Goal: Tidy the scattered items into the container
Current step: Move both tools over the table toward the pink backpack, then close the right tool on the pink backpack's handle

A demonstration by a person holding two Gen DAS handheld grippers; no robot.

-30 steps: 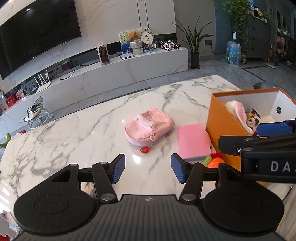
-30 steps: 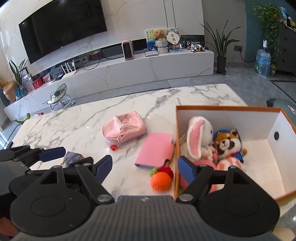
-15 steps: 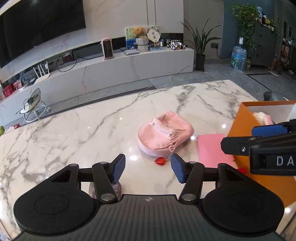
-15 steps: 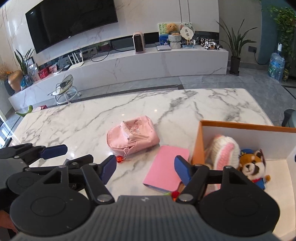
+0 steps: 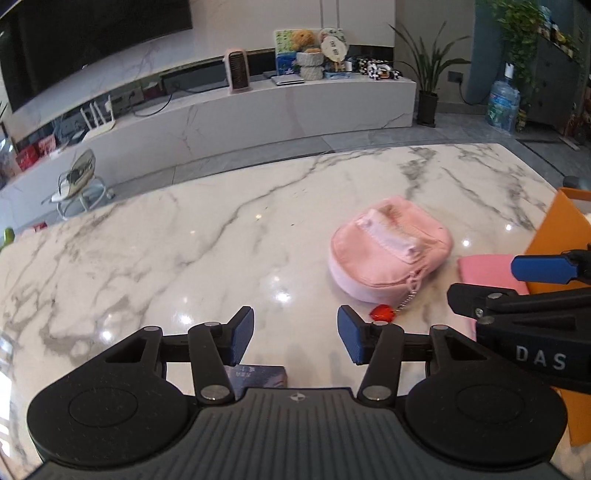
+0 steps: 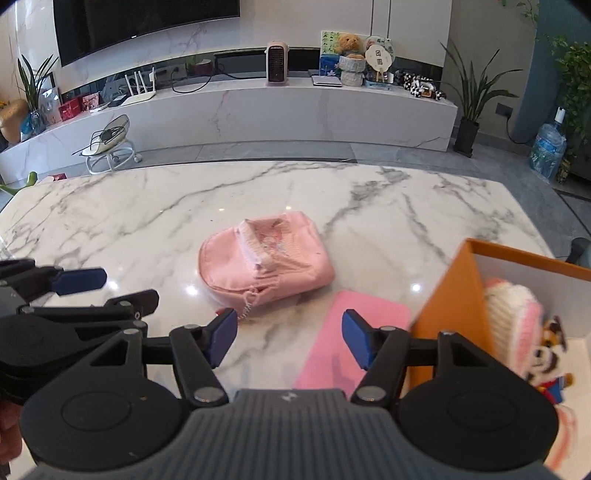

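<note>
Tabletop [image 6: 258, 199]: white marble with grey veining, polished, glossy, spots of glare. Pink pouch [image 6: 264, 267]: soft matt cloth, stitched seams, thin metal chain with a shiny red charm [image 5: 382, 313]. Pink notebook [image 6: 347, 343]: smooth matt cover. Orange box [image 6: 452, 295]: matt card, white inside. Toys in box [image 6: 517, 317]: knitted yarn, fuzzy. Right tool [image 6: 288, 338]: matt black plastic, blue ribbed pads.

Marble wall w/ TV [image 6: 140, 22], low white console [image 6: 258, 110], grey floor [image 6: 295, 149].
</note>
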